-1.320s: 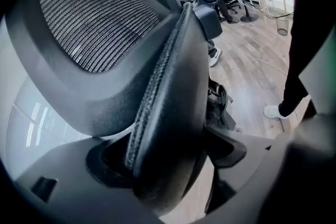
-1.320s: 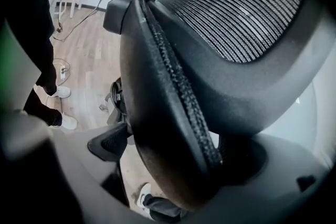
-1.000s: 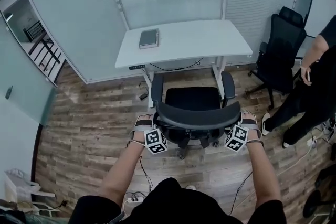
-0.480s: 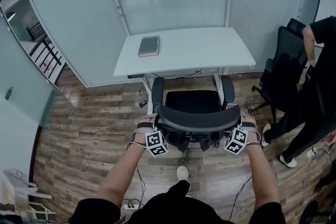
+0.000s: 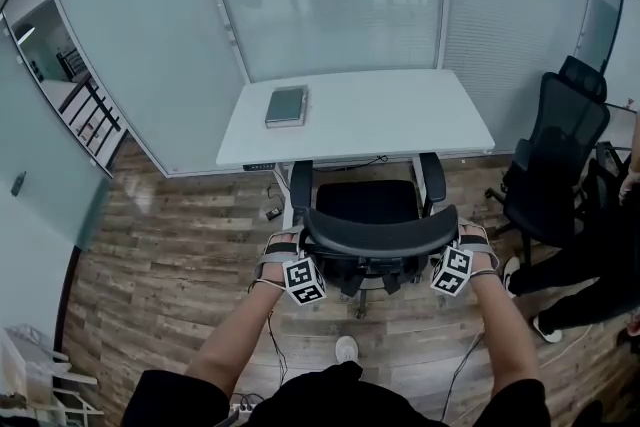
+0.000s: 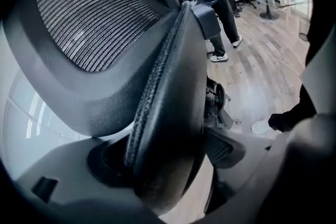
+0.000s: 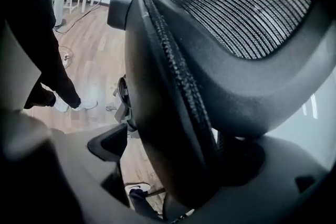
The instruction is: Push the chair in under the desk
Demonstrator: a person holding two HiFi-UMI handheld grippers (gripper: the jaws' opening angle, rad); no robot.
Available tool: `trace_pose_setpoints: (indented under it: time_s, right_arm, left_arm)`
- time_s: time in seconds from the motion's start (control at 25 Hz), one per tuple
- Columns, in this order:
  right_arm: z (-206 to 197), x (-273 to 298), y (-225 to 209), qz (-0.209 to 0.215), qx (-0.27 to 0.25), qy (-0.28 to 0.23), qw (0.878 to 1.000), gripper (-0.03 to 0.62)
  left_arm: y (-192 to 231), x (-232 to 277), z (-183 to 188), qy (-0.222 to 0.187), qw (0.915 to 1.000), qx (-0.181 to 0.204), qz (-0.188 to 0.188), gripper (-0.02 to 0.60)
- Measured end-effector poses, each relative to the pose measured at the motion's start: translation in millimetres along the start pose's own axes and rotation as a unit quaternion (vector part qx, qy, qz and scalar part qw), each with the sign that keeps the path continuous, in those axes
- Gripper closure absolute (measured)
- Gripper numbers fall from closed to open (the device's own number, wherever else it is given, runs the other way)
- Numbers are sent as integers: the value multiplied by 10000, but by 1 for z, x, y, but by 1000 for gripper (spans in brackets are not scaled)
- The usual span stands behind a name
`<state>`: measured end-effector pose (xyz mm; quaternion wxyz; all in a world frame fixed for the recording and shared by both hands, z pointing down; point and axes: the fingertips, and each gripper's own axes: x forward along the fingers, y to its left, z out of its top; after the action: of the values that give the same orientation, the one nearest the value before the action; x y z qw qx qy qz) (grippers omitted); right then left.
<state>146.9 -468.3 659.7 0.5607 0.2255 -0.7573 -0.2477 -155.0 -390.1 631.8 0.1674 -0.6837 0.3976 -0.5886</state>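
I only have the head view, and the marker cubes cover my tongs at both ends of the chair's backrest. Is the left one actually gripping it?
Observer: Yes. The left gripper view shows the left gripper with its tongs closed on the edge of the backrest.
Operator: And the right?
Observer: Same there. The right gripper clamps the opposite edge, with one tong on each side of it.
Operator: Am I pinching the mesh?
Observer: No. Both grip the solid stitched rim; the mesh panel lies beyond the tongs.
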Motion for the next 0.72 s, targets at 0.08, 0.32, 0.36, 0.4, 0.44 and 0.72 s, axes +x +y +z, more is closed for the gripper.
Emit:
trace_pose_setpoints:
  time_s: [0.08, 0.32, 0.36, 0.4, 0.44, 0.72]
  right_arm:
    - [3, 10, -18, -23, -13, -23, 10000, 62]
    - [-1, 41, -45, 46, -75, -21, 10000, 62]
    - [0, 45, -49, 56, -96, -12, 9999, 62]
    - [2, 50, -53, 73, -110, -1, 9999, 62]
    - [5, 55, -57, 94, -118, 10, 9999, 62]
    - [26, 98, -103, 107, -186, -12, 9998, 62]
  left_arm:
    - [18, 10, 1, 9, 10000, 0, 78, 167]
    - [38, 41, 6, 95, 9999, 10, 66, 196]
    - [42, 45, 6, 106, 9999, 4, 69, 196]
    - [46, 49, 4, 125, 9999, -1, 75, 196]
    - [51, 54, 0, 150, 9999, -8, 84, 196]
    - [101, 93, -9, 204, 9997, -61, 152, 195]
